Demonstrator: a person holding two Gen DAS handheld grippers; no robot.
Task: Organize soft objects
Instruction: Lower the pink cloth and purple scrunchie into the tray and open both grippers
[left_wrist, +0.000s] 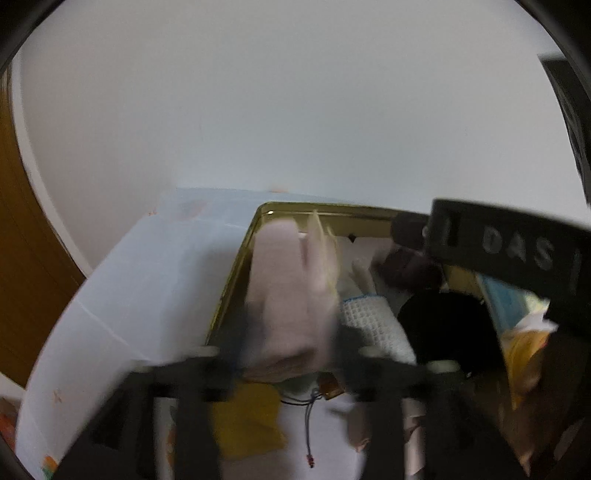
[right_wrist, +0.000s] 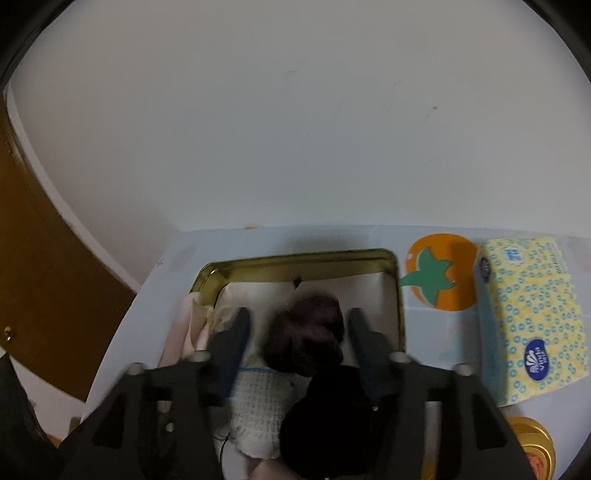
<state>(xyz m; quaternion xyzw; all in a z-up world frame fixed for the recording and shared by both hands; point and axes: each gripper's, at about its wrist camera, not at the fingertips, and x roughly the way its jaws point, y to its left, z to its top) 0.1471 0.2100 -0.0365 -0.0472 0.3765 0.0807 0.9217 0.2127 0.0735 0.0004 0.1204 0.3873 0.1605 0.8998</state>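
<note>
An open gold tin (right_wrist: 295, 258) on the pale table holds soft items. In the left wrist view a folded pink cloth (left_wrist: 288, 288) stands on edge by the tin's left wall (left_wrist: 236, 273), between the spread fingers of my left gripper (left_wrist: 291, 339); blur hides any contact. My right gripper (right_wrist: 301, 325) is open around a dark maroon fluffy ball (right_wrist: 304, 332), with small gaps on both sides. A white knitted cloth (right_wrist: 258, 406) and a black soft lump (right_wrist: 332, 413) lie nearer in the tin. The right gripper's black housing (left_wrist: 498, 243) crosses the left wrist view at right.
A yellow patterned tissue pack (right_wrist: 532, 317) and an orange fruit-shaped mat (right_wrist: 443, 273) lie right of the tin. A round gold container (right_wrist: 535, 446) sits at the near right. A yellow cloth (left_wrist: 247, 417) lies under the left gripper. White wall behind, brown door (right_wrist: 37, 277) at left.
</note>
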